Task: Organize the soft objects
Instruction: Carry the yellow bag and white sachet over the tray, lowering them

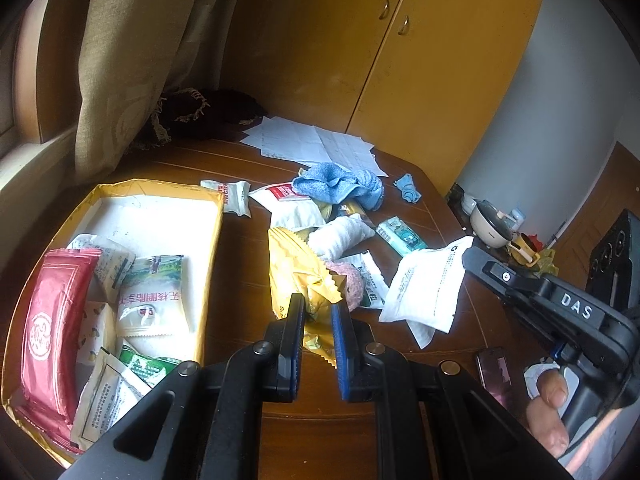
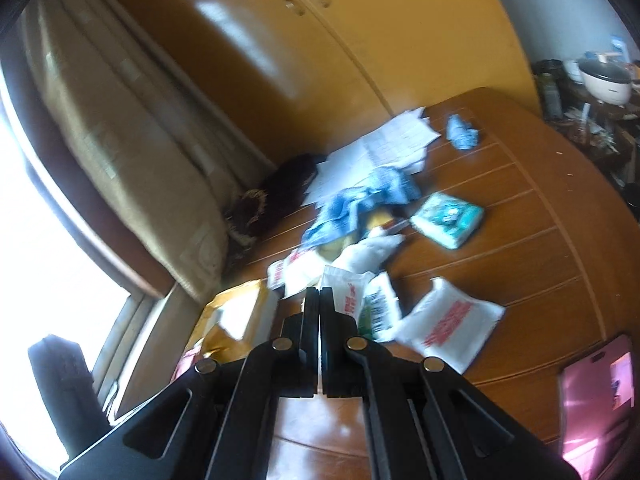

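The left hand-held gripper (image 1: pixel 318 312) is pinching a yellow packet (image 1: pixel 298 270) by its crimped near end, jaws narrowed onto the foil, at 6 o'clock in the left wrist view. The packet is hanging over the bench (image 1: pixel 240 248), just right of the box (image 1: pixel 218 240) at 9 o'clock, where other sachets are already lying. It is looking light, crinkly and slippery; the sealed crimp is the sensible hold, since the puffed middle would likely squash or slide out.

The right hand-held gripper (image 2: pixel 320 294) is showing its jaws pressed together with nothing between them; its view is blurred. Near its tip a white pouch (image 1: pixel 426 280) is sitting at 3 o'clock, flat, limp and probably light, best taken by an edge or corner.

Toward 12 o'clock a blue cloth (image 1: pixel 338 186) is lying bunched: soft, floppy, forgiving, and a raised fold should give a fair bite. A white cloth (image 1: pixel 340 236) is resting just beside the packet.
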`<state>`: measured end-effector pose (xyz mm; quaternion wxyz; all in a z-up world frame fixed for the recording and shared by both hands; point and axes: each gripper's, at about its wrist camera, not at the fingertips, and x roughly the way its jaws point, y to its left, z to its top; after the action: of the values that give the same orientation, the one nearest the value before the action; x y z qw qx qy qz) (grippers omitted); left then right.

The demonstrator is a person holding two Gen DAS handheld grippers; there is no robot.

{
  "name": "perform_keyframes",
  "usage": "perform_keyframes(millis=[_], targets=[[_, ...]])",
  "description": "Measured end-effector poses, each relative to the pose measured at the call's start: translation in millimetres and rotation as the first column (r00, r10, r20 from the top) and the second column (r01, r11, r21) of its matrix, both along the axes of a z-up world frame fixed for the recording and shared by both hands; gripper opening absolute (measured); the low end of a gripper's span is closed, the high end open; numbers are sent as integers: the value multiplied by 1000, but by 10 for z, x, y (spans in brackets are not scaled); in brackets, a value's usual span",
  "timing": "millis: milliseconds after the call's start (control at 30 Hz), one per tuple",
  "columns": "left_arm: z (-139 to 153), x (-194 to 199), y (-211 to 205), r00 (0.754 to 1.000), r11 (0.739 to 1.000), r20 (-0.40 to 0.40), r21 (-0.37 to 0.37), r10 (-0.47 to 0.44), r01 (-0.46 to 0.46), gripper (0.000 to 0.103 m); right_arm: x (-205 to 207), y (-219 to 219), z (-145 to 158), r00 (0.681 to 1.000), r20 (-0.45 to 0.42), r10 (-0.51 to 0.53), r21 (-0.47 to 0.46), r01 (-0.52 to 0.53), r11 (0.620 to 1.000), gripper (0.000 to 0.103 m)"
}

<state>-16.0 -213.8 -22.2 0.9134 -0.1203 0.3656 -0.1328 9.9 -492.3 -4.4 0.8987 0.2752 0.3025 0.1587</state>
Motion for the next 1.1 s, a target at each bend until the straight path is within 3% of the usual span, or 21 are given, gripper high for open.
perform_keyframes(millis=[200,467,667,833,933,1100], targets=[[142,-43,280,998,998,26,-30,52,-51,12,-50,310,96,994,33,106,2,-106,994,0],[354,-42,872,979,982,75,-1,189,-190,12,143,811,170,966,37,255,30,-256,966,0],[317,83,1247,962,963,65,32,265,-268,12,308,1289,216,935,42,353,42,-354,934,0],[211,246,1400,962,961,29,53,271,-273,12,529,1654,118,907,14,421,51,-421,906,0],[132,366,1346,967,962,-4,102,256,-254,12,682,1802,-83,888,-41,457,78,-453,888,0],[-31,543,1130,972,943,-43,255,230,-212,12,789,1860,-380,887,-138,441,60,-437,897,0]])
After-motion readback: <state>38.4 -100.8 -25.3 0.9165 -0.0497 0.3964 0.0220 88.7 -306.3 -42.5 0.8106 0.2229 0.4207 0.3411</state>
